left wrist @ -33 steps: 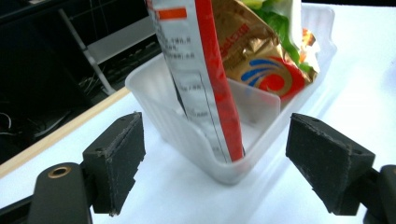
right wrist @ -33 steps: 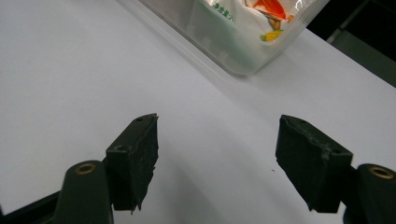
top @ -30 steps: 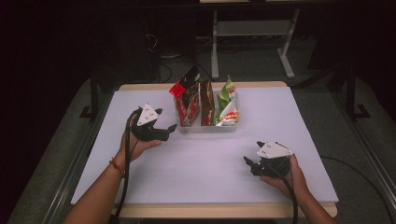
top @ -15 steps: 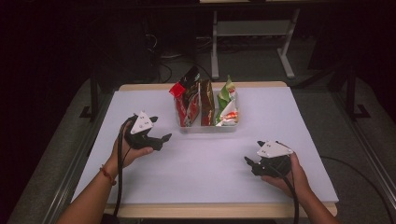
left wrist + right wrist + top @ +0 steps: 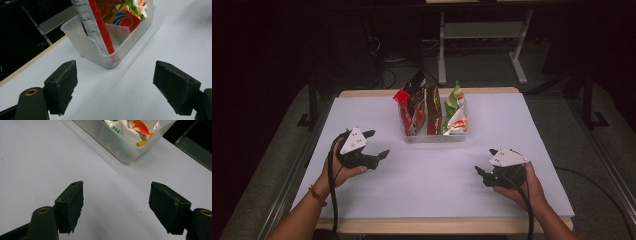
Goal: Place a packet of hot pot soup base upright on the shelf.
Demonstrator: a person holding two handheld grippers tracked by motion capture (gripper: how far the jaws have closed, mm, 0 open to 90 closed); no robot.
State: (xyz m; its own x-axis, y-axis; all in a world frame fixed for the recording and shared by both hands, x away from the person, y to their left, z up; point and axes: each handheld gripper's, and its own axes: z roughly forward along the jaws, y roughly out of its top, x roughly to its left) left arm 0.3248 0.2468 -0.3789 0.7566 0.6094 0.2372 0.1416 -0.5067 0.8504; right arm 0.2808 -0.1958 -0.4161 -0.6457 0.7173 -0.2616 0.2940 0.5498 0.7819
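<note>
A clear plastic bin (image 5: pixel 434 136) stands at the middle back of the white table. Snack packets stand upright in it: a red one (image 5: pixel 408 107), a brown one (image 5: pixel 433 106) and a green-and-white one (image 5: pixel 455 112). My left gripper (image 5: pixel 378 143) is left of the bin and nearer the front, open and empty. In the left gripper view its jaws (image 5: pixel 115 87) stand wide apart, facing a bin corner (image 5: pixel 87 47) and the red-edged packet (image 5: pixel 96 30). My right gripper (image 5: pixel 485 161) hovers at the front right, open and empty. In the right gripper view (image 5: pixel 116 205), the bin (image 5: pixel 112 142) lies ahead.
The white table sheet (image 5: pixel 432 185) spreads wide around the bin, with a wooden table edge (image 5: pixel 447 226) at the front. Behind the table are a dark floor, cables and a white stand (image 5: pixel 482 30).
The left hand has drawn its gripper away from the bin, leftward and toward the table's front. The right gripper has stayed where it was.
</note>
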